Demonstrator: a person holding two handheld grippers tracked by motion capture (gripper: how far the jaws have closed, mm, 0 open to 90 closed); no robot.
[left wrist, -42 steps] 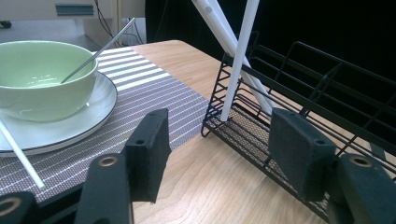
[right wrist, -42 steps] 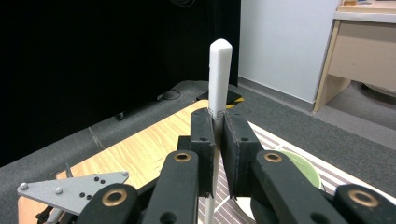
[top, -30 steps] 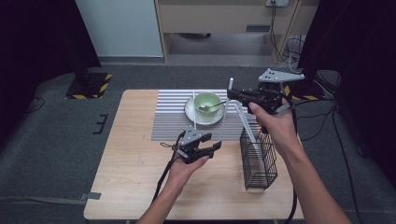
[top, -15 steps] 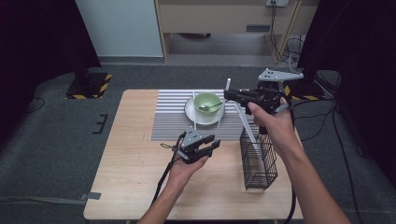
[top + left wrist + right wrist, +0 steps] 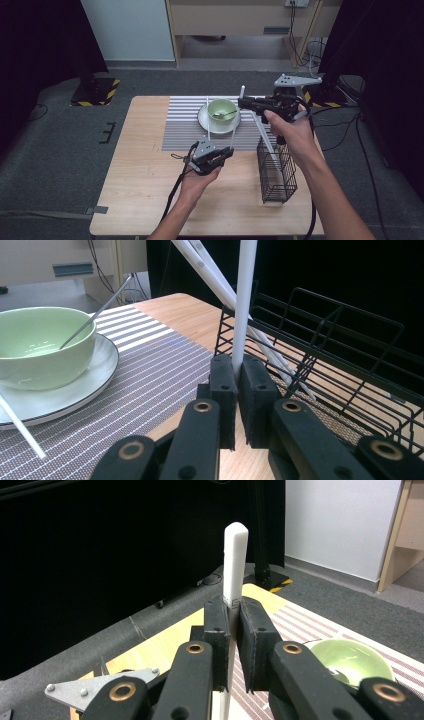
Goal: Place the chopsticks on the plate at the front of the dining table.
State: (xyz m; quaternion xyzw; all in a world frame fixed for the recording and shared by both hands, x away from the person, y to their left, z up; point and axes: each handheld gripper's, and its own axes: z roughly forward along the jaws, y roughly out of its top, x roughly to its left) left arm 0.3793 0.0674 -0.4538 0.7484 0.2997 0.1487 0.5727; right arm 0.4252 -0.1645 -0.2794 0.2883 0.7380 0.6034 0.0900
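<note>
Pale green and glossy, a round ceramic bowl (image 5: 222,108) sits on a white plate (image 5: 204,119) near the far edge of the light wooden table (image 5: 140,190), on a grey striped placemat (image 5: 180,130). A thin metal spoon (image 5: 225,114) rests inside the bowl, its handle leaning over the rim toward the right edge. A black wire basket (image 5: 276,170) stands upright near the right edge of the table, well apart from the bowl; two long white sticks (image 5: 260,337) slant into it, their lower ends inside the wires and their tops leaning toward the far edge.

The left tool (image 5: 216,156) lies low over the middle of the table, just off the near edge of the placemat, cradled from below in an upturned left hand (image 5: 197,180). Its jaws are narrow, pinching a white stick (image 5: 243,300) that rises steeply toward the plate. In the left gripper view another white stick (image 5: 20,427) lies across the plate's rim.

The right tool (image 5: 250,103) is held high beyond the basket, beside the bowl, with the right hand (image 5: 292,135) wrapped around its body and the forearm reaching in from the near right corner. Its jaws are clamped on a flat-topped white stick (image 5: 234,562) standing upright between them.
</note>
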